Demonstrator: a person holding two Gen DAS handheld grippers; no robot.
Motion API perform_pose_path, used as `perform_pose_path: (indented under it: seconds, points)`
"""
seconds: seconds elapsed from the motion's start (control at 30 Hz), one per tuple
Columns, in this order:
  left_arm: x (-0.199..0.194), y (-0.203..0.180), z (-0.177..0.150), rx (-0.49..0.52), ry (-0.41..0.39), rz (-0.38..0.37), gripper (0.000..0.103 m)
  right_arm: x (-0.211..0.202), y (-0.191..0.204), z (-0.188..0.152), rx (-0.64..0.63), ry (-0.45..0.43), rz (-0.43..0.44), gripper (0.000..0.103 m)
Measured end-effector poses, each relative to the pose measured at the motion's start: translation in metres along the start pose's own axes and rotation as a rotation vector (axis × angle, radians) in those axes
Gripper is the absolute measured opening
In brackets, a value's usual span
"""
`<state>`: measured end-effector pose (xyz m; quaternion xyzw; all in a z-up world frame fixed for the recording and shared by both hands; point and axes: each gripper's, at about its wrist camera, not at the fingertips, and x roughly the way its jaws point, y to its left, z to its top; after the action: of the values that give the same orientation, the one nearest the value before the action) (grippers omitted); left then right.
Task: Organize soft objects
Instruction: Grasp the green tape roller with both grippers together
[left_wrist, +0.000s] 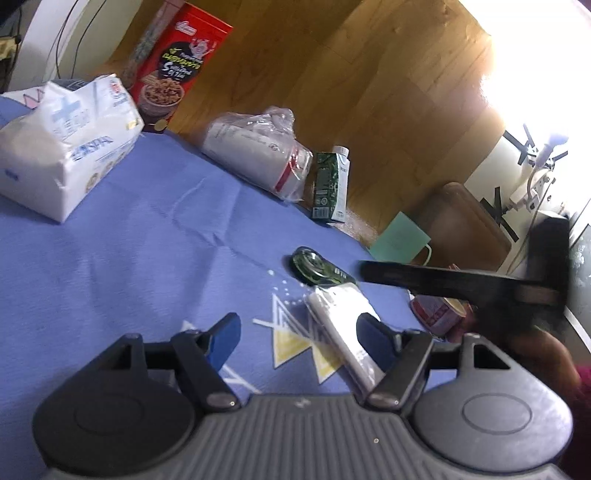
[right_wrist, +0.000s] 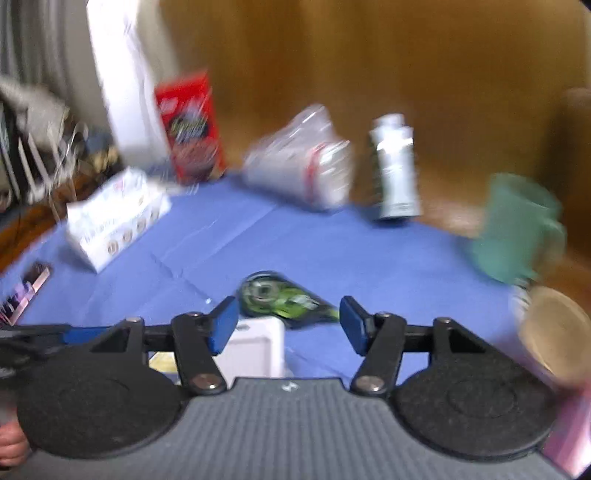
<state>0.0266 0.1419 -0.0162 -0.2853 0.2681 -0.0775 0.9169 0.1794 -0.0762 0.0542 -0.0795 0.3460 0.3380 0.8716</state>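
Tissue pack (left_wrist: 62, 155): a soft white plastic-wrapped block with pale blue print, puffy and rumpled on top, lying on the blue cloth (left_wrist: 147, 240) at its far left in the left wrist view. Its long side runs from the near left toward the cereal box behind it. The print is too blurred to read for certain.

Clear bag (left_wrist: 258, 155): crinkled see-through plastic around a soft white bundle with a red band near one end. It lies on its side at the cloth's far edge, long axis running from the knotted top at the back down toward the carton. The small grey text on it cannot be read.

Cereal box (left_wrist: 177, 62): red, upright, behind the tissue pack, with a bowl of cereal pictured low on the front. The lettering is not legible.

Carton (left_wrist: 330, 184): small, green and white, with a white cap, standing just right of the clear bag.

Tape dispenser (left_wrist: 314, 271): dark green, flat on the cloth, near the middle.

White box (left_wrist: 340, 332): slim, lying below the tape dispenser, long axis slanting toward the camera.

Left gripper (left_wrist: 299, 339): jaws spread apart, gripping nothing; the right blue pad sits over the white box.

Right gripper (right_wrist: 288, 328): jaws released, nothing between the pads; the tape dispenser and white box lie beneath the gap. The view is smeared.

Green cup (right_wrist: 517, 229): right edge of the cloth, blurred.
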Motion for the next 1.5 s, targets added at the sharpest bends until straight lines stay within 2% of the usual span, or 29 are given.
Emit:
perform_pose_path:
  seconds: [0.03, 0.1, 0.13, 0.2, 0.23, 0.27, 0.3, 0.33, 0.47, 0.63, 0.73, 0.9, 1.0, 1.03, 1.1, 1.17, 1.27, 1.3, 1.37, 1.4, 1.5]
  points:
    - [-0.001, 0.002, 0.0, -0.003, 0.0, -0.002, 0.071, 0.018, 0.003, 0.006, -0.039, 0.039, -0.008, 0.071]
    - [-0.001, 0.004, 0.0, -0.013, 0.001, -0.01, 0.071, 0.048, 0.002, 0.015, -0.088, 0.134, 0.01, 0.074]
    - [-0.001, 0.006, 0.0, -0.018, 0.001, -0.016, 0.071, 0.059, 0.003, 0.018, -0.113, 0.16, -0.005, 0.079]
    - [0.001, 0.008, 0.001, -0.022, 0.001, -0.019, 0.071, 0.073, 0.004, 0.019, -0.157, 0.18, -0.036, 0.081]
    - [0.002, 0.008, 0.002, -0.022, 0.003, -0.02, 0.071, 0.074, 0.001, 0.02, -0.151, 0.169, -0.029, 0.079]
    - [0.004, 0.008, 0.002, -0.023, 0.007, -0.022, 0.071, 0.073, -0.006, 0.021, -0.118, 0.171, -0.015, 0.072]
    - [0.006, 0.008, 0.002, -0.026, 0.012, -0.024, 0.071, 0.071, -0.012, 0.021, -0.065, 0.168, -0.002, 0.059]
    - [0.008, 0.009, 0.004, -0.029, 0.02, -0.028, 0.071, 0.069, -0.016, 0.022, -0.044, 0.157, -0.018, 0.058]
    - [0.013, 0.003, 0.003, -0.034, 0.046, -0.065, 0.071, 0.048, -0.028, 0.003, 0.021, 0.107, -0.041, 0.057]
    - [0.013, -0.023, -0.007, 0.021, 0.087, -0.116, 0.071, 0.013, -0.051, -0.033, 0.08, 0.038, -0.17, 0.058]
    - [0.016, -0.045, -0.016, 0.072, 0.125, -0.166, 0.071, -0.016, -0.052, -0.061, 0.124, 0.001, -0.206, 0.058]
    - [0.026, -0.084, -0.039, 0.117, 0.23, -0.28, 0.071, -0.066, -0.033, -0.112, 0.144, -0.062, -0.204, 0.058]
    - [0.034, -0.107, -0.054, 0.143, 0.293, -0.33, 0.071, -0.095, -0.017, -0.141, 0.119, -0.095, -0.204, 0.061]
    - [0.037, -0.114, -0.058, 0.15, 0.313, -0.341, 0.071, -0.101, -0.015, -0.147, 0.116, -0.096, -0.193, 0.065]
    - [0.044, -0.124, -0.065, 0.156, 0.347, -0.353, 0.071, -0.11, -0.013, -0.157, 0.13, -0.101, -0.156, 0.073]
    - [0.054, -0.133, -0.073, 0.151, 0.381, -0.353, 0.071, -0.117, -0.014, -0.165, 0.115, -0.104, -0.137, 0.074]
    - [0.068, -0.139, -0.077, 0.127, 0.402, -0.315, 0.071, -0.114, -0.016, -0.164, 0.075, -0.099, -0.156, 0.074]
    - [0.073, -0.139, -0.078, 0.111, 0.406, -0.3, 0.074, -0.112, -0.017, -0.162, 0.061, -0.096, -0.153, 0.073]
    - [0.079, -0.136, -0.077, 0.074, 0.406, -0.291, 0.077, -0.11, -0.016, -0.163, 0.024, -0.095, -0.155, 0.06]
    - [0.08, -0.136, -0.078, 0.065, 0.406, -0.293, 0.076, -0.114, -0.018, -0.166, 0.019, -0.105, -0.149, 0.042]
    - [0.083, -0.141, -0.078, 0.059, 0.415, -0.294, 0.067, -0.121, -0.031, -0.17, 0.132, -0.136, -0.064, 0.04]
